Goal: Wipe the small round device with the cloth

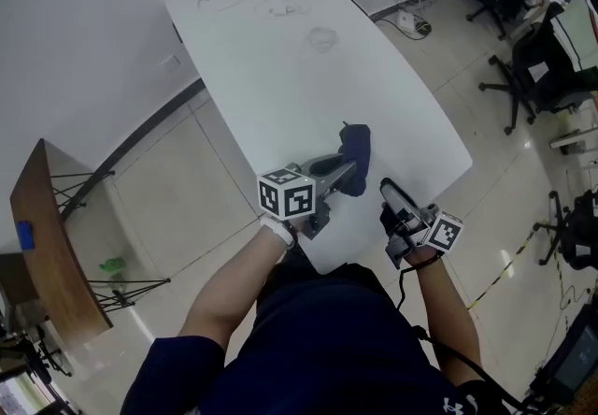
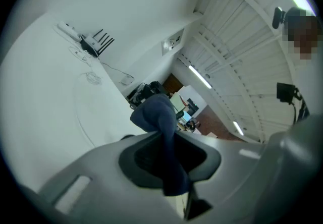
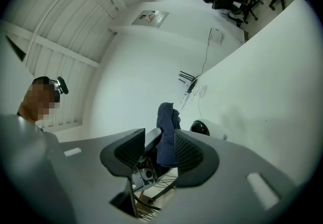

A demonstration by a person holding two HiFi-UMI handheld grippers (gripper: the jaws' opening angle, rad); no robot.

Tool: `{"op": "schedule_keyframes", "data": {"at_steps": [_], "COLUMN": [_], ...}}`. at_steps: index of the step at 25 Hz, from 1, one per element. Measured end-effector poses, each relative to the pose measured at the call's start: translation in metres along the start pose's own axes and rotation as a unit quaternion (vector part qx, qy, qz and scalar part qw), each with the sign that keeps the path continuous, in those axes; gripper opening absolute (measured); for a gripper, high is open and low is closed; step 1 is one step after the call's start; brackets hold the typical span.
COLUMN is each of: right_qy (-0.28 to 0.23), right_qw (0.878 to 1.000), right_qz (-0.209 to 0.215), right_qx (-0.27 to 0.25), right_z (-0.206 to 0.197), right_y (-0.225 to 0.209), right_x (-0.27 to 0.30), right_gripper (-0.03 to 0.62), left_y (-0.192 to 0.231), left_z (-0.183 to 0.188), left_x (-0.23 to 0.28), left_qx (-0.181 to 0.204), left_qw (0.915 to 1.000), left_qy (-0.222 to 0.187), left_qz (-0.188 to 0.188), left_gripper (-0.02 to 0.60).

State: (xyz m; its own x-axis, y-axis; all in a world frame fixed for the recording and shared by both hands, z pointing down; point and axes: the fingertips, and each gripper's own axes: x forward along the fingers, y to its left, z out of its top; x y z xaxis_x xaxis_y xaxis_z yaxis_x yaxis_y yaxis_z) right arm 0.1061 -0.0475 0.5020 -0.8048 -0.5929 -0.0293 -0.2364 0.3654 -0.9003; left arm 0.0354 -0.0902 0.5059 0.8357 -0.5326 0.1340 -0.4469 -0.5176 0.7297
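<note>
Navy cloth (image 2: 155, 114) is pinched by the jaws of our left gripper (image 2: 169, 155); right gripper (image 3: 159, 150) gapes empty. Next, we rub the small round device (image 3: 202, 128).

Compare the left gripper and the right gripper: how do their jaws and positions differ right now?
The left gripper is pinched shut on the dark blue cloth. The right gripper has its jaws apart, the cloth showing between them, unclamped. In the head view, the left gripper reaches further over the white table, while the right gripper hovers by its near edge. Both carry marker cubes.
</note>
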Motion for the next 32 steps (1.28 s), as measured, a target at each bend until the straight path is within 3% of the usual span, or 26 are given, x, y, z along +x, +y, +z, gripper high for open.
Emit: {"op": "schedule_keyframes", "data": {"at_steps": [3, 10, 25, 28, 32], "right_qy": [-0.017, -0.026, -0.008, -0.008, -0.011], "right_qw": [1.000, 0.999, 0.999, 0.999, 0.999], "right_qz": [-0.008, -0.021, -0.026, -0.028, -0.030], "right_qx": [0.009, 0.012, 0.027, 0.030, 0.029], "right_z": [0.004, 0.005, 0.004, 0.004, 0.006], "right_y": [-0.002, -0.006, -0.023, -0.025, -0.023], "right_x": [-0.003, -0.004, 0.013, 0.013, 0.010], "right_gripper": [0.172, 0.156, 0.144, 0.142, 0.140], "left_y": [0.018, 0.054, 0.122, 0.132, 0.149], "left_z": [0.003, -0.001, -0.038, -0.043, -0.045], "left_x": [0.005, -0.009, -0.008, -0.005, -0.013], "left_qx": [-0.003, -0.054, -0.115, -0.105, -0.044], "left_qw": [0.9997, 0.9974, 0.9871, 0.9854, 0.9728], "left_qy": [0.011, 0.010, 0.035, 0.049, 0.095], "left_qz": [0.019, 0.046, 0.106, 0.124, 0.207], "left_gripper": [0.068, 0.069, 0.069, 0.069, 0.069]}}
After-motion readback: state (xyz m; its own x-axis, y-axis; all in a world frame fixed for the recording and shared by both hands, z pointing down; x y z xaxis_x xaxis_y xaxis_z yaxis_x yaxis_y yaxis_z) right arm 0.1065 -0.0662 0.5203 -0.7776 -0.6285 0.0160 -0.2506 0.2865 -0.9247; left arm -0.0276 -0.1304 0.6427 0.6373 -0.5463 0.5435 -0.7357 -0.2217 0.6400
